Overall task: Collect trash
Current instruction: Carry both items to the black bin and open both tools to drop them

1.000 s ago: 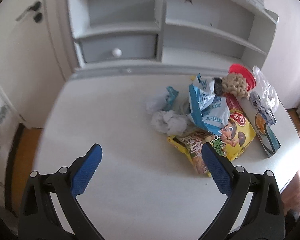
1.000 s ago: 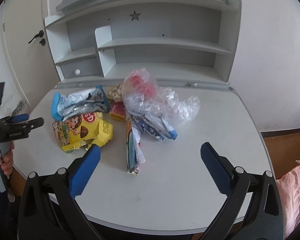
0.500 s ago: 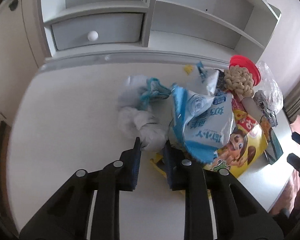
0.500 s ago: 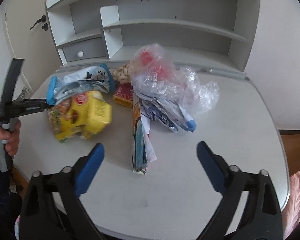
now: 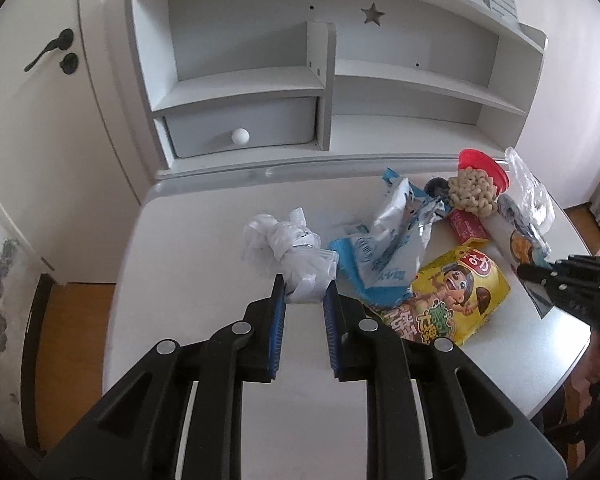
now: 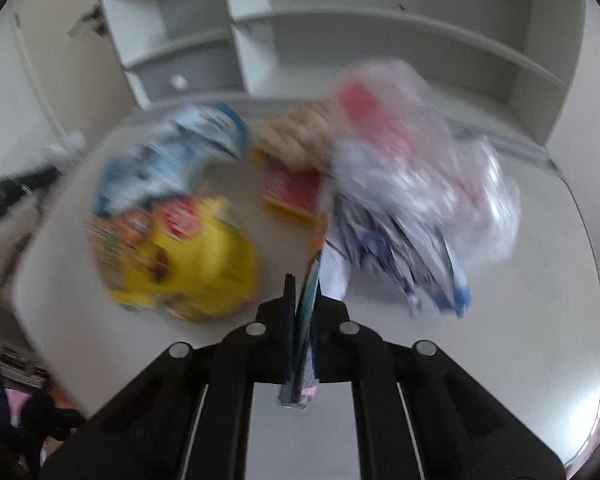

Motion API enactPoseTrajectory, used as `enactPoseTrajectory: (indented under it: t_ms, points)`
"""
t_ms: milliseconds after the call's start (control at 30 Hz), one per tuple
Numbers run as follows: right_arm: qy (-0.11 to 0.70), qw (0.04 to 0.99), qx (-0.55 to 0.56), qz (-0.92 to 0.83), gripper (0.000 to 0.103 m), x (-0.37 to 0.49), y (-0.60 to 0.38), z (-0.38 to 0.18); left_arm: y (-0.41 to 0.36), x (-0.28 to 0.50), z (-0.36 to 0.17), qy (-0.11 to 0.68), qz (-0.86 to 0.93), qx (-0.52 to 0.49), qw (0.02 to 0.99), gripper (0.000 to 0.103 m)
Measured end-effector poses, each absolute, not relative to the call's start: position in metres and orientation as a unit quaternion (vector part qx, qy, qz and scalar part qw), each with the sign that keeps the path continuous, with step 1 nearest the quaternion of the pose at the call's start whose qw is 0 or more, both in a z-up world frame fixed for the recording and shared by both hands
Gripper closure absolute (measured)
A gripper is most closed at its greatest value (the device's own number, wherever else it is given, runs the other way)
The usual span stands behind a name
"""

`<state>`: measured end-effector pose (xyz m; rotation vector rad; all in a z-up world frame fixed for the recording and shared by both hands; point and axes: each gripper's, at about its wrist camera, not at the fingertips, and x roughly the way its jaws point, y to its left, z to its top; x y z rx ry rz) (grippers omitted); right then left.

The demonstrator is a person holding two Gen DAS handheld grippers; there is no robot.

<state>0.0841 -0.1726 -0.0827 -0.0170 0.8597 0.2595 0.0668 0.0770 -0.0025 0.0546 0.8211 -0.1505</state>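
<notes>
Between the blue pads of the left tongs (image 5: 304, 288) sits a crumpled white wad of plastic (image 5: 288, 252), pinched at its near end while the rest of it bunches up ahead of the tips on the white counter (image 5: 204, 248). Those jaws have just been closing, and they stand narrow around the wad with the pads pressed on it. Just to the right of these tongs lies a blue-and-white wrapper (image 5: 384, 248), and partly under it, further right, a yellow snack bag (image 5: 456, 292). Beyond the bag, a small red box (image 5: 466, 226), a clump of pale puffed snacks (image 5: 472, 194) against a red lid (image 5: 482, 160), and a clear plastic bag (image 5: 534, 200) crowd the far right of the pile. The right tongs (image 6: 302, 304) have also just been closing; they are clamped flat on a long thin wrapper (image 6: 310, 280) that runs edge-on between the pads and sticks out behind them. In that blurred view the yellow snack bag lies left of the right tongs, the clear plastic bag ahead and to the right, with a striped packet (image 6: 412, 264) beneath it. Behind the pile stands a grey shelf unit (image 5: 340, 80) with a small drawer (image 5: 240, 128).
</notes>
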Motion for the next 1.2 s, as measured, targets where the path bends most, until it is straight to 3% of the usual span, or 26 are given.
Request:
enactPoseTrajectory:
  t_ms: [367,700,933,1200]
  points:
    - [0.38,0.901,0.084,0.192,0.097,0.054,-0.194,-0.031,0.049,0.036,0.025,0.372,-0.104,0.027,0.922,0.086]
    - [0.314,0.94,0.126,0.048,0.097,-0.044,-0.339,-0.011,-0.095,0.006,0.034,0.344,-0.246,0.063,0.904,0.086]
    - [0.306,0.925,0.198,-0.11,0.097,-0.141,-0.47,-0.054,-0.249,-0.034,0.014,0.336,-0.4,0.095,0.847,0.086]
    - [0.336,0.849,0.308,-0.268,0.097,-0.276,-0.588,-0.155,-0.403,-0.1,-0.057,0.382,-0.534,0.139,0.741,0.086]
